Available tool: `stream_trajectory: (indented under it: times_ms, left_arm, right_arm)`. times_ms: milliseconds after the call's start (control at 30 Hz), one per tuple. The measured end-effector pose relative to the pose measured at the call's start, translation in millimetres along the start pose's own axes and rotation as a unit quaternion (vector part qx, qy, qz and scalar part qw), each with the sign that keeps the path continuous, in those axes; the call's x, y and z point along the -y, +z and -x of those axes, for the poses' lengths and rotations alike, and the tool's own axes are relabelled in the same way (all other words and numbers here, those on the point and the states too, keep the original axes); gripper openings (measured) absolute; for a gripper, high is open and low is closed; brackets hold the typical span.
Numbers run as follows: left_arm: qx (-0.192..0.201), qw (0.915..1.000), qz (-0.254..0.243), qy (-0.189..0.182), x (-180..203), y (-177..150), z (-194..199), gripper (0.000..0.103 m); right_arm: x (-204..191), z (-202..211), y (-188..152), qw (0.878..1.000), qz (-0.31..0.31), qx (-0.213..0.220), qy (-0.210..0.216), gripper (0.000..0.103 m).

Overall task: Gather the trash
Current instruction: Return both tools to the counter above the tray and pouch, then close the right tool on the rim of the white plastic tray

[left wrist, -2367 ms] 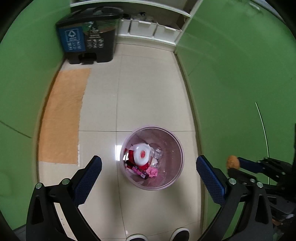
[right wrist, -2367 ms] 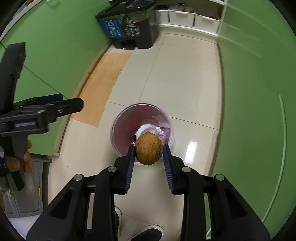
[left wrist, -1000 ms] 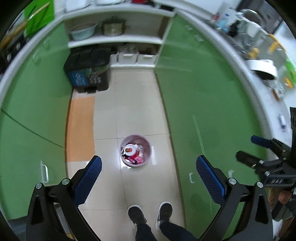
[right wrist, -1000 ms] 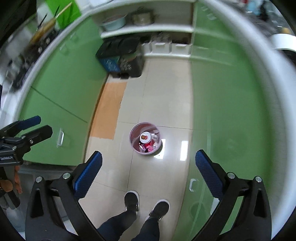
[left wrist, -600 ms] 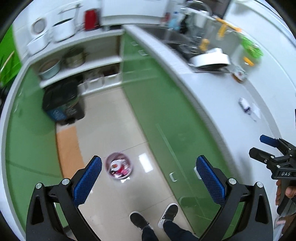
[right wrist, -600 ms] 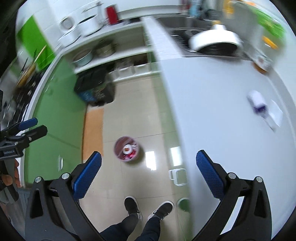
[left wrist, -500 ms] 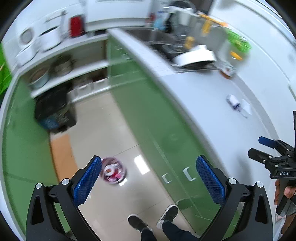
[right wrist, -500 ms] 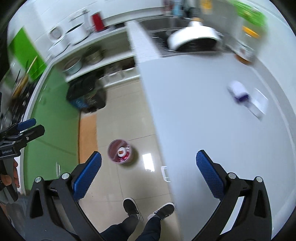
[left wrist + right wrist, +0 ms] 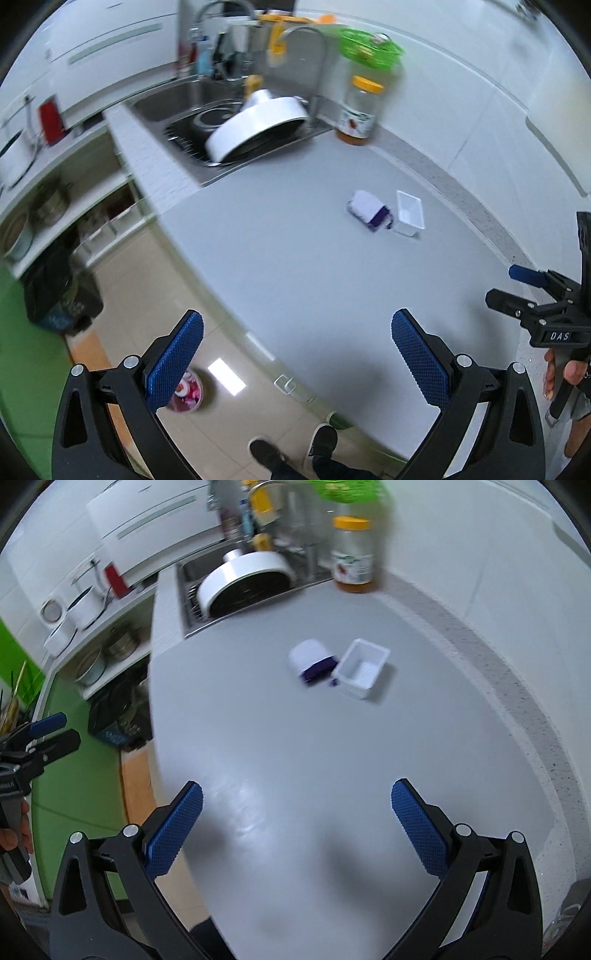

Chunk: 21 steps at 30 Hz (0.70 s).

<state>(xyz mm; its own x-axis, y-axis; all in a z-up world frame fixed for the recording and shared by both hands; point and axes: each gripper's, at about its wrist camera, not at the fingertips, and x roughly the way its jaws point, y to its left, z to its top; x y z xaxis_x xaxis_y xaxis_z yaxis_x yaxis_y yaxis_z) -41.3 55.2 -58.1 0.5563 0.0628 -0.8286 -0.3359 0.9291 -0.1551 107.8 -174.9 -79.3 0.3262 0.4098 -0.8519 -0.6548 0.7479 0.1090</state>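
Note:
On the grey countertop [image 9: 295, 746] lie a white and purple wrapper [image 9: 312, 661] and, touching its right side, an empty white plastic tray [image 9: 360, 668]; both also show in the left wrist view, the wrapper [image 9: 369, 210] and the tray [image 9: 409, 212]. My right gripper [image 9: 295, 830] is open and empty above the counter, well short of them. My left gripper [image 9: 295, 362] is open and empty over the counter's front edge. The pink trash bin [image 9: 186, 393] with rubbish in it stands on the floor below, partly hidden by the left finger.
A sink [image 9: 236, 122] with a tilted white pan [image 9: 258, 123] is at the counter's far end, a yellow-lidded jar [image 9: 360, 110] beside it. A black sorting bin [image 9: 59, 295] stands on the floor. The person's shoes [image 9: 295, 446] are below. The other gripper [image 9: 535, 295] shows at right.
The right gripper has let the brown nut drop into the bin and is open. Both grippers have risen from the floor bin and swung right, over the countertop.

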Motion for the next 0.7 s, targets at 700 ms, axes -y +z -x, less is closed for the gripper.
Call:
stream_trajectory:
  times_ms: [700]
  left_arm:
    - [-0.038, 0.9939, -0.097, -0.038, 43, 109, -134, 0.098]
  right_arm:
    - [87, -116, 83, 0.991, -0.125, -0.032, -0.027, 0.100]
